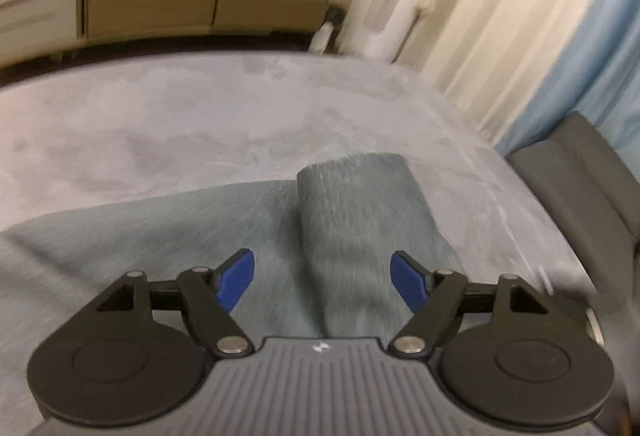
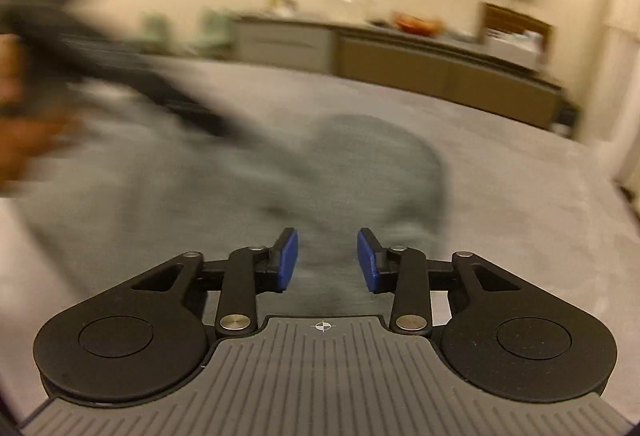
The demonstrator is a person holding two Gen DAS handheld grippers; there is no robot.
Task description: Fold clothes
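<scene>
**Two wrist cameras over one bed**

Each fisheye sits just behind its own fingers, angled down across the grey bedspread (image 1: 160, 123). The left wrist view faces the bed's far edge and curtains (image 1: 500, 15); the right faces the sideboard (image 2: 440, 63). Both share the grey-green garment (image 1: 352, 203) and sideboard.

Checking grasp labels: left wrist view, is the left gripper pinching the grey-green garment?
No: the left gripper stands open above the garment, nothing between its pads.

Left gripper (image 2: 120, 75) motion-blurred — garment (image 2: 360, 175) smeared, edges unclear.
</scene>
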